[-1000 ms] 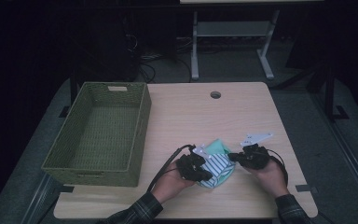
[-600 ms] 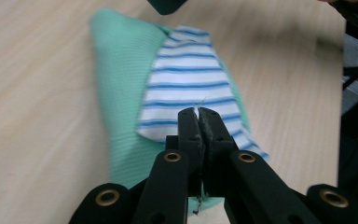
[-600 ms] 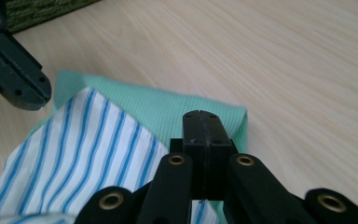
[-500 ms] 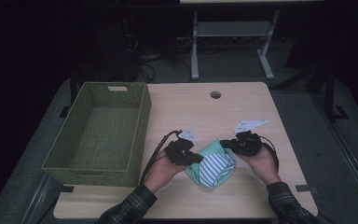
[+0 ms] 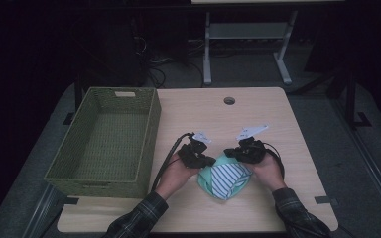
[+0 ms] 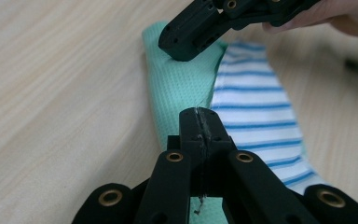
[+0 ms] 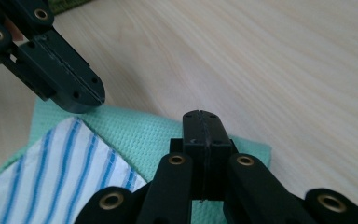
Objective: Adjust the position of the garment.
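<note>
A folded cloth (image 5: 226, 181), green waffle weave on one face and white with blue stripes on the other, lies on the wooden table near the person. My left gripper (image 5: 209, 161) is at its far left corner and my right gripper (image 5: 229, 153) at its far right corner, tips almost meeting. In the left gripper view my jaws (image 6: 199, 114) are shut where the striped layer (image 6: 261, 107) meets the green. In the right gripper view my jaws (image 7: 200, 119) are shut over the green edge (image 7: 135, 130), and the left gripper (image 7: 86, 100) is close by.
A green woven basket (image 5: 149, 134) stands to the left of the cloth, with nothing inside it. A round cable hole (image 5: 229, 100) sits near the table's far edge. Bare wood lies beyond and to the right of the hands.
Both hands moved away from the person, and the grippers went from over the cloth's middle to its far edge. More of the striped face shows now.
</note>
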The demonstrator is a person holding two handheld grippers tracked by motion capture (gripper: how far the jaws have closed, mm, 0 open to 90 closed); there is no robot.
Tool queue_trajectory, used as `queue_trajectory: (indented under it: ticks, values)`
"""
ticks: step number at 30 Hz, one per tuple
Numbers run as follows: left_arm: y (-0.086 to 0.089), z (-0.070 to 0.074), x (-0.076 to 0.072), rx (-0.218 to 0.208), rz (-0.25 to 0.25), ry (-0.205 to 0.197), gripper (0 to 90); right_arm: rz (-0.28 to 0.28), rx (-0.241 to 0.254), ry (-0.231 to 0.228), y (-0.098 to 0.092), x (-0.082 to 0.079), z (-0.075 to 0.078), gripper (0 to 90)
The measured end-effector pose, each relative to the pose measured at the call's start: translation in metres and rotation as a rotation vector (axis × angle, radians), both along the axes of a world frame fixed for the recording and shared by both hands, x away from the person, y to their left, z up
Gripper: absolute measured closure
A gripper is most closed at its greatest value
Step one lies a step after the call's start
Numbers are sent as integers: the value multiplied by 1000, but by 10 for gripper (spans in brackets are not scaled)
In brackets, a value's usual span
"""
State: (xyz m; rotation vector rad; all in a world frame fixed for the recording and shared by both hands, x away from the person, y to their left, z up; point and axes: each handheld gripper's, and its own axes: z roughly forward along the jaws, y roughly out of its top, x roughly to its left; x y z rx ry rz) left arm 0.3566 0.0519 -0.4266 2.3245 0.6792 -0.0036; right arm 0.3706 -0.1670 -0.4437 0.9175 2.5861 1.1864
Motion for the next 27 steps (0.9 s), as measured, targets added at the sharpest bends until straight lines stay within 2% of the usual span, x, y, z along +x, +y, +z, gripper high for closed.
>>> queue_trajectory:
  ticks: [6,8,10,11,13,16,20,23,24,26,27]
  values:
    - [-2,-14,4,79,-5,15,892,-1,-41,36,5,4,-17,899]
    - [-2,-17,5,107,-17,14,894,0,-41,43,7,4,-21,900]
    - [-4,-21,4,111,-4,10,896,4,-46,36,8,4,-21,900]
    - [-3,-22,5,115,-13,6,896,2,-47,35,8,4,-21,900]
    - [-3,-21,4,111,-9,5,896,2,-47,31,8,4,-21,899]
    - [0,-14,0,82,-9,1,881,-3,-40,19,4,2,-16,899]
    - [10,-1,-12,32,-16,-16,880,-44,-20,4,-12,2,-7,899]
    - [16,5,-25,27,-34,-12,881,-64,-26,17,-22,5,-11,899]
    - [17,4,-31,18,-35,-8,881,-70,-30,21,-24,6,-13,899]
    - [18,2,-40,34,-59,1,882,-79,-32,30,-27,6,-17,899]
    - [17,0,-44,30,-55,11,882,-78,-40,28,-28,7,-18,899]
